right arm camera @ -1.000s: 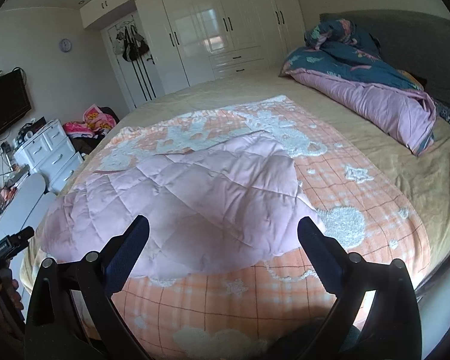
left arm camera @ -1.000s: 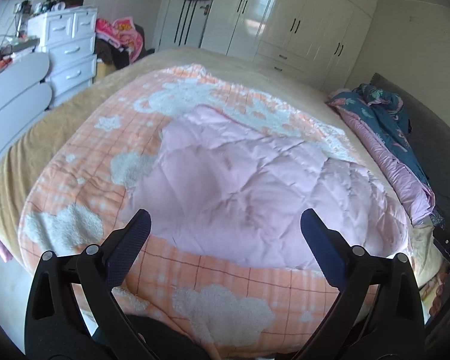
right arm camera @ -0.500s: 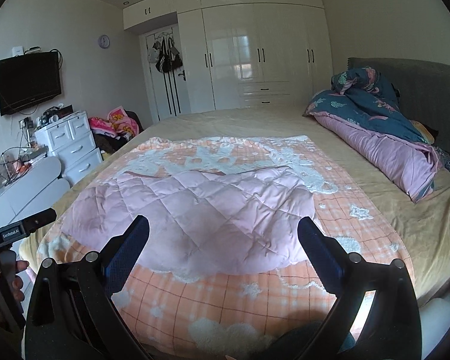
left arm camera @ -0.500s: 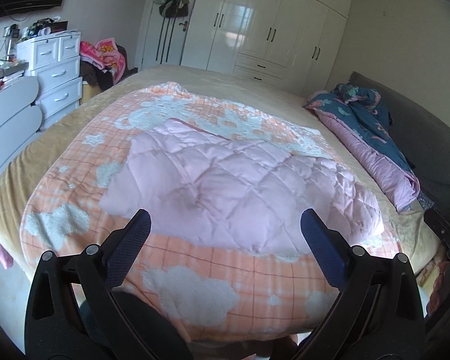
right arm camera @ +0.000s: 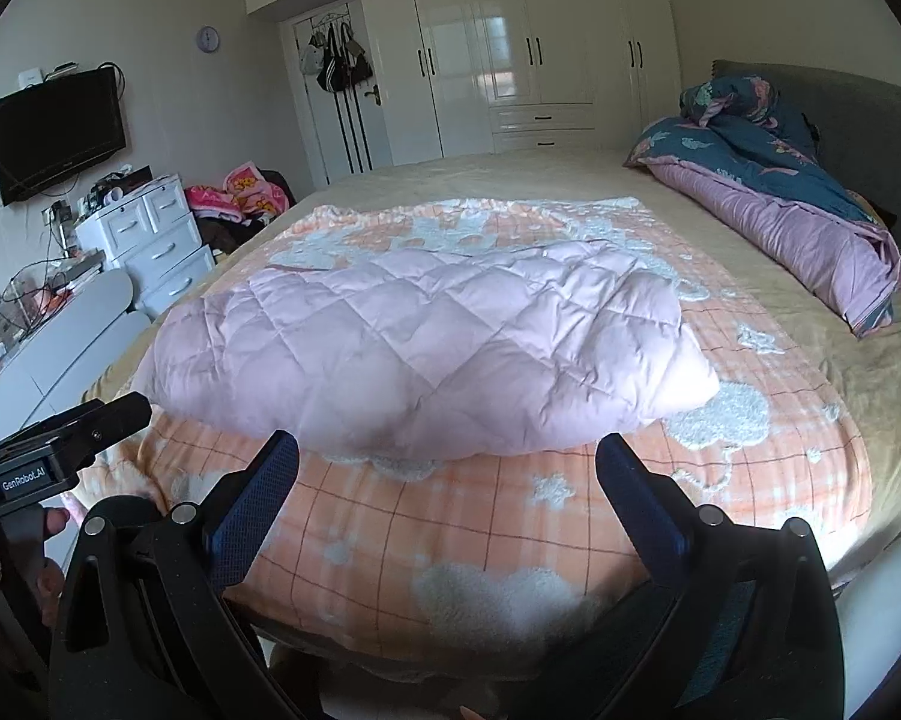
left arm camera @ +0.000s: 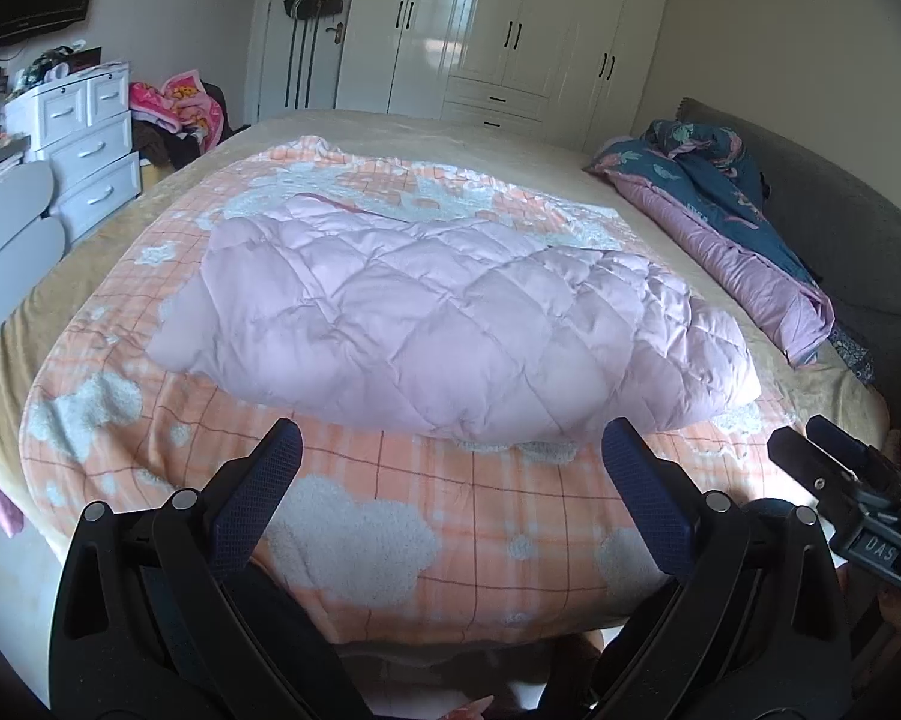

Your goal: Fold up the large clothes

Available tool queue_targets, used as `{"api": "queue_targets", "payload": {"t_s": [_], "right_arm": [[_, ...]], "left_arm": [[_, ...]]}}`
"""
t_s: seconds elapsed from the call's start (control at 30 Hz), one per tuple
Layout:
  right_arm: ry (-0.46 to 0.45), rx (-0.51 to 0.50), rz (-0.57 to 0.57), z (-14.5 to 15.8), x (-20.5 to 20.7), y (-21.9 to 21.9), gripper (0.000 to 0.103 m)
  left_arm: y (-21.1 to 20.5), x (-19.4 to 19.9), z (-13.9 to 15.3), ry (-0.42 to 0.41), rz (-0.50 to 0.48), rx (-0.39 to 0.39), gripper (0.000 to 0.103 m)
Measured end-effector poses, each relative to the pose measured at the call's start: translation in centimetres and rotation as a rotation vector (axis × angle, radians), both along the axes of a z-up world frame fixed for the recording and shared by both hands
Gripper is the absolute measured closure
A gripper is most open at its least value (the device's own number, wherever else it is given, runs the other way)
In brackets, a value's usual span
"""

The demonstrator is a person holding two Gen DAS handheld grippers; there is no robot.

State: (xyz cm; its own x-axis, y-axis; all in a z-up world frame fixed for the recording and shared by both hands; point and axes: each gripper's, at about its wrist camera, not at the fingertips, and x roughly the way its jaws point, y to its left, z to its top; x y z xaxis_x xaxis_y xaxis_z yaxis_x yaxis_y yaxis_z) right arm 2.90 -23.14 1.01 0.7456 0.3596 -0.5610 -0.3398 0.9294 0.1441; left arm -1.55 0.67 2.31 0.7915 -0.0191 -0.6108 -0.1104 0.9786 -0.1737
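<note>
Two grippers, both empty: left gripper (left arm camera: 450, 468) and right gripper (right arm camera: 447, 468) each show fingers spread wide, nothing between them, held back off the near edge of the bed (left arm camera: 354, 126). Pink quilted garment (left arm camera: 450, 324) lies near the middle of the orange checked blanket (left arm camera: 450, 504), which covers the bed top; garment not touched by either tool. It reads as a compact, puffy bundle with a rounded doubled edge toward the cameras and layers stacked at its right end, so judged already folded at least once. No loose sleeve or hem trailing in either view, though the far side is hidden by the bulk. Judgement: task mostly done or done; what could remain is one more fold to halve the bundle, or flattening the puffed top. Person's hand (right arm camera: 48, 540) visible on the left tool's handle. Blue-and-purple duvet (right arm camera: 768, 198) heaped against the headboard, well apart from the garment.
</note>
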Motion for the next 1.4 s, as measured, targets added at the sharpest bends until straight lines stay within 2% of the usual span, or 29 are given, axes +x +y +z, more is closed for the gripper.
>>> {"api": "queue_targets", "payload": {"t_s": [1.4], "right_arm": [[-0.002,-0.005,0.001,0.27,-0.17,-0.24,0.004]], "left_arm": [[-0.11,-0.39,0.54,0.009,0.035,0.035,0.009]]}}
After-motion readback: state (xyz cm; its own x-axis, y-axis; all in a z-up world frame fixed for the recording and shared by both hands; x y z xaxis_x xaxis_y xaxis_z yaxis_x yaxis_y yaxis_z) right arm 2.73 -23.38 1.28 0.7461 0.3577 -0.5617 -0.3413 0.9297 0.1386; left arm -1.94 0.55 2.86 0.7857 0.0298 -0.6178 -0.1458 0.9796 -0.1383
